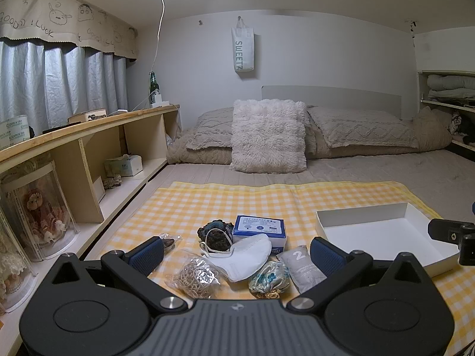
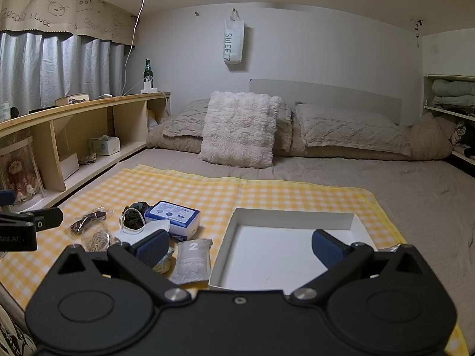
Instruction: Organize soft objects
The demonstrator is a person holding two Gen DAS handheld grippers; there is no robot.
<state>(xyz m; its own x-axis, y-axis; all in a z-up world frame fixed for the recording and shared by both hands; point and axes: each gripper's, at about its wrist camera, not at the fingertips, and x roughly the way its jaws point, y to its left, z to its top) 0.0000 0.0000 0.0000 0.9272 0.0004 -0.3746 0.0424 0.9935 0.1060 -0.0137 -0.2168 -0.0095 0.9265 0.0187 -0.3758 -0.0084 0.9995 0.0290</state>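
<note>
1. Left wrist view: the left claw (image 1: 237, 253) gapes wide and empty over a yellow checked cloth (image 1: 190, 204) on the bed. Between its fingers lie a white folded face mask (image 1: 242, 256), a clear bag of beige cord (image 1: 194, 276) and a blue-patterned fabric pouch (image 1: 268, 276).
2. Right wrist view: the right claw (image 2: 240, 247) is spread open, holding nothing, above a shallow white cardboard tray (image 2: 237, 222). A grey sachet marked "2" (image 2: 193, 259) lies just left of the tray, apparently touching it.
</note>
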